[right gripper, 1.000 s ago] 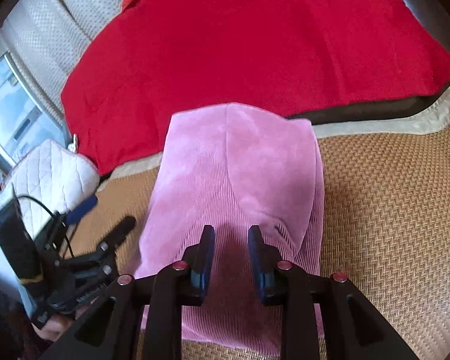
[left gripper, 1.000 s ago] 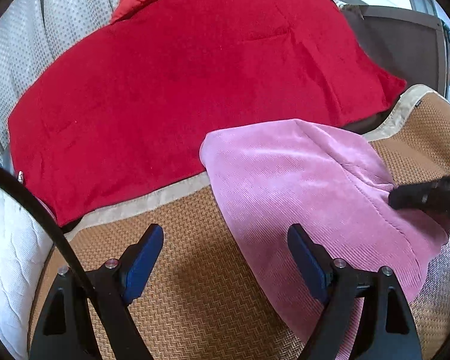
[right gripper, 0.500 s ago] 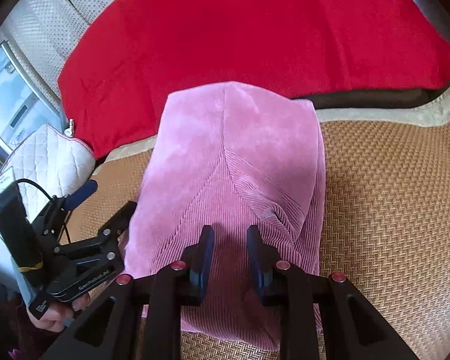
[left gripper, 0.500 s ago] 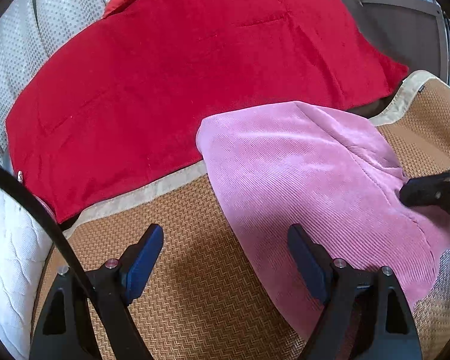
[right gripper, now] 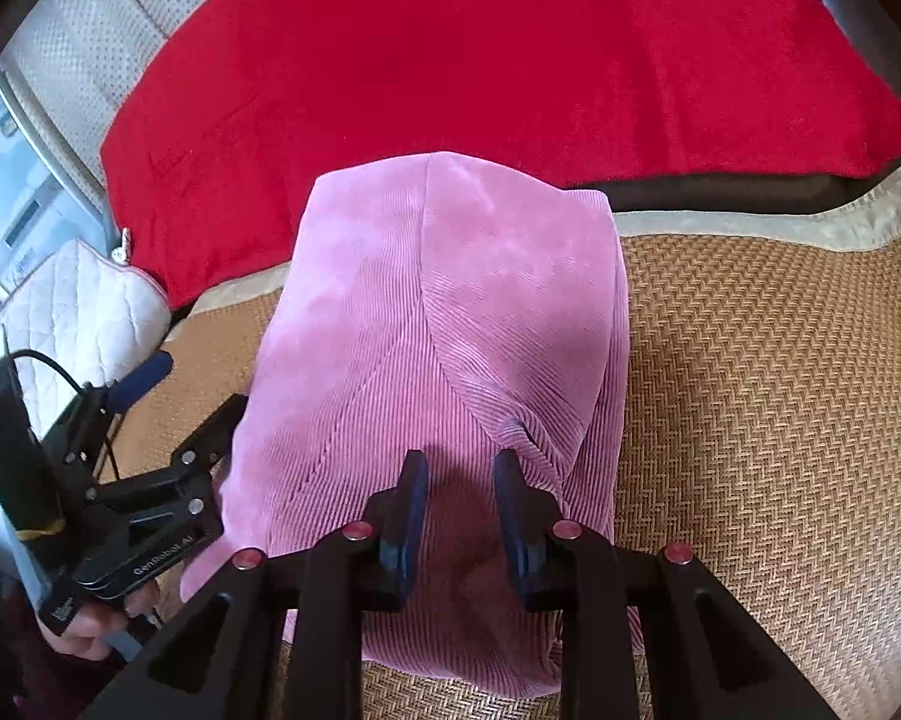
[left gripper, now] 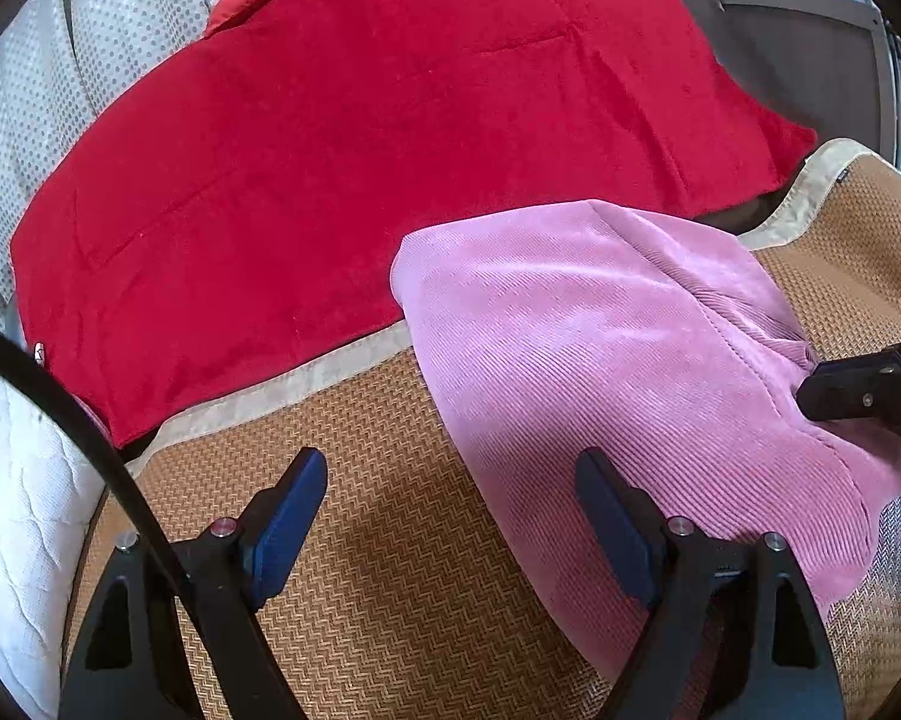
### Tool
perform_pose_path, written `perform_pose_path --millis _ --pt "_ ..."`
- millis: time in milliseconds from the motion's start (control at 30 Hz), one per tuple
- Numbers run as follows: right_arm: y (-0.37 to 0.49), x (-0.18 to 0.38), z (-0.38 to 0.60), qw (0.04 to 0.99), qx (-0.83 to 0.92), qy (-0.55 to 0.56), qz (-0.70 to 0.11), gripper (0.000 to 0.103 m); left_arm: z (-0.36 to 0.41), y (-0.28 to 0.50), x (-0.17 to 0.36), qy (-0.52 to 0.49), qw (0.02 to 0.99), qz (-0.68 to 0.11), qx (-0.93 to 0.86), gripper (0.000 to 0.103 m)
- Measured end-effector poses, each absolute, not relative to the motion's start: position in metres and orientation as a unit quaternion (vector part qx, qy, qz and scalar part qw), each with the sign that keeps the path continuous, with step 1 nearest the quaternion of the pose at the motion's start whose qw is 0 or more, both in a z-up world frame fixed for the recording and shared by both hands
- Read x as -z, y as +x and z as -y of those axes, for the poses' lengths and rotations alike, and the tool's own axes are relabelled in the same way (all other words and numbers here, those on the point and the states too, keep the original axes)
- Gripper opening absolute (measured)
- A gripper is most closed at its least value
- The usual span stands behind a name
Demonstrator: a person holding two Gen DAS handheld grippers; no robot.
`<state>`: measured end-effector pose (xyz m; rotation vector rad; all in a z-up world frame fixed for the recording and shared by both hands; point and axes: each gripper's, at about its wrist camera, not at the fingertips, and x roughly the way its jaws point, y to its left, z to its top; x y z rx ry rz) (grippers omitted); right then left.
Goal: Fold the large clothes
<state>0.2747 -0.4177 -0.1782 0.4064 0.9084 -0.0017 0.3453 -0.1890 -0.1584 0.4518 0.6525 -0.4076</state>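
Pink garment (right gripper: pixel 438 324) has slid nearer on the mat (right gripper: pixel 750 360). Right gripper (right gripper: pixel 459 480), slightly open, hovers over it; left gripper (left gripper: pixel 450 510) wide open, empty. Fold looks nearly finished.

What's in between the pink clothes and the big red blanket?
In the right wrist view, a beige mat border and a dark strip separate the pink garment from the red blanket on the right; leftward they overlap.

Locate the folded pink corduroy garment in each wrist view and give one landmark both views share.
Left wrist view: the folded pink corduroy garment lies right of centre on the woven straw mat.
Right wrist view: it fills the centre, ahead of the right gripper.
Shared landmark: the red blanket behind the garment.
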Motion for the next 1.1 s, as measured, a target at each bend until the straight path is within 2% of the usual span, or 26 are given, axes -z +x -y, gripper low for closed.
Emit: perform_pose_path --millis 467,600,700,967,1033,1067,1100 --pt "0.249 0.159 0.451 0.891 0.008 0.222 -0.395 0.027 0.167 0.342 0.135 0.161 0.895 -0.33 0.254 0.085" --pt "0.247 0.164 0.45 0.885 -0.003 0.218 -0.412 0.028 0.179 0.328 0.149 0.206 0.866 -0.35 0.292 0.085" --pt "0.254 0.179 0.441 0.871 -0.005 0.2 -0.448 0.028 0.187 0.317 0.16 0.247 0.87 -0.321 0.282 0.085" --pt "0.25 0.171 0.445 0.879 -0.005 0.207 -0.429 0.029 0.178 0.317 0.144 0.227 0.877 -0.319 0.277 0.085" --pt "0.245 0.165 0.453 0.883 -0.006 0.223 -0.412 0.045 0.175 0.319 0.14 0.223 0.882 -0.311 0.274 0.085" --pt "0.242 0.162 0.458 0.886 -0.003 0.233 -0.401 0.076 0.172 0.32 0.136 0.216 0.887 -0.305 0.272 0.085" --pt "0.239 0.159 0.461 0.89 0.001 0.241 -0.387 0.082 0.17 0.32 0.133 0.21 0.889 -0.302 0.271 0.085"
